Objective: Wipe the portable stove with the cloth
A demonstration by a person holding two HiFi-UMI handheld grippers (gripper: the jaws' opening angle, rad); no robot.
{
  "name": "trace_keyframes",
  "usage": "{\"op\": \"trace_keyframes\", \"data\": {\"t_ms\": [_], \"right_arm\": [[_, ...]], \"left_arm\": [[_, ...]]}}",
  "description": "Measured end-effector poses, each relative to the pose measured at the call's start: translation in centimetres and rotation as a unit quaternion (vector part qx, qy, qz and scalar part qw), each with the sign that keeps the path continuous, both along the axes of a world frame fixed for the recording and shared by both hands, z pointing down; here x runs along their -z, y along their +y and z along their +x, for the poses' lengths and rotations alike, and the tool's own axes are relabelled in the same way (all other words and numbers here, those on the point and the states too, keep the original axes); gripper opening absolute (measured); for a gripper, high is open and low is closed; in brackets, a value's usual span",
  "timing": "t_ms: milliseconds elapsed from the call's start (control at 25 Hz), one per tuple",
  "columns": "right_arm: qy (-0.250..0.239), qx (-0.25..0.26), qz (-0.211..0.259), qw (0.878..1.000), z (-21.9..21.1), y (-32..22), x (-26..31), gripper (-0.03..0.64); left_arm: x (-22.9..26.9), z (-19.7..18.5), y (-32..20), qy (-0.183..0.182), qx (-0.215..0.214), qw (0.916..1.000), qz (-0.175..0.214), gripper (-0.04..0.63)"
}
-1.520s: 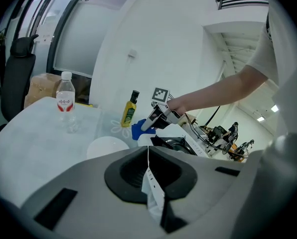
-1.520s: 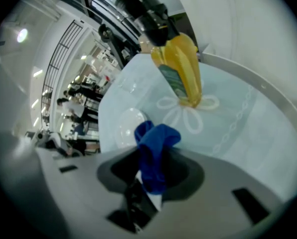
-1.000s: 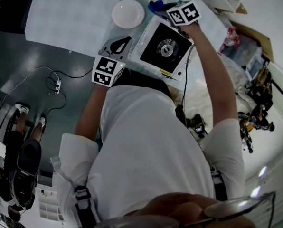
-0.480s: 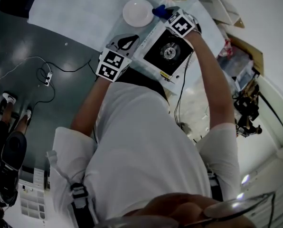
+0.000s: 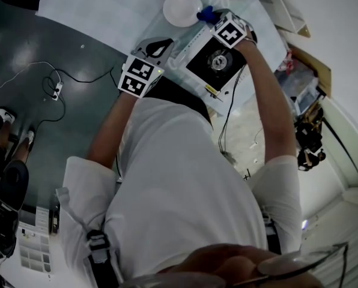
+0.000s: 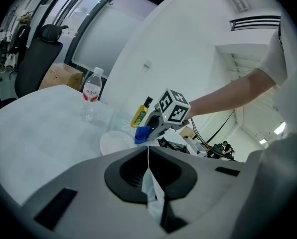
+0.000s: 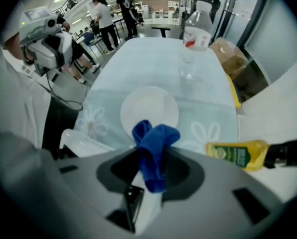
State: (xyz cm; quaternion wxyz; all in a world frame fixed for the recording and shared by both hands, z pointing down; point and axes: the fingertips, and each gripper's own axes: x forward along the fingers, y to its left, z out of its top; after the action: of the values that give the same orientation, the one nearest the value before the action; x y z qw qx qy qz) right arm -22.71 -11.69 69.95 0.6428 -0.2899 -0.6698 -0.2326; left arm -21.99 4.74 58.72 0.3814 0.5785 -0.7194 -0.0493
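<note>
As seen from the head view, right hand-held gripper (image 5: 214,18) clamped on blue cloth (image 5: 205,13) at far edge of portable stove (image 5: 218,62); left hand-held gripper (image 5: 157,47) with jaws together, just beside stove. Gripper views alone: water bottle (image 7: 196,31) beyond white plate (image 7: 149,108).

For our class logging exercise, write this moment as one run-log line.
right tool: shut on blue cloth | left tool: shut, empty | cloth: by stove's far edge
</note>
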Motion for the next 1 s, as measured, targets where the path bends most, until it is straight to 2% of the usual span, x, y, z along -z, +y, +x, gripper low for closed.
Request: {"op": "trace_keyframes", "data": {"t_ms": [200, 440, 1000], "right_arm": [[0.005, 0.034, -0.002, 0.999, 1.3, 2.0, 0.1, 0.137], [0.017, 0.047, -0.017, 0.999, 3.4, 5.1, 0.3, 0.137], [0.037, 0.055, -0.048, 0.997, 6.5, 9.9, -0.5, 0.137]], "left_arm": [[0.1, 0.1, 0.8, -0.002, 0.002, 1.0000, 0.000, 0.036], [0.3, 1.0, 2.1, -0.003, 0.003, 1.0000, 0.000, 0.036], [-0.4, 1.8, 4.8, -0.006, 0.018, 0.9998, -0.006, 0.035]]}}
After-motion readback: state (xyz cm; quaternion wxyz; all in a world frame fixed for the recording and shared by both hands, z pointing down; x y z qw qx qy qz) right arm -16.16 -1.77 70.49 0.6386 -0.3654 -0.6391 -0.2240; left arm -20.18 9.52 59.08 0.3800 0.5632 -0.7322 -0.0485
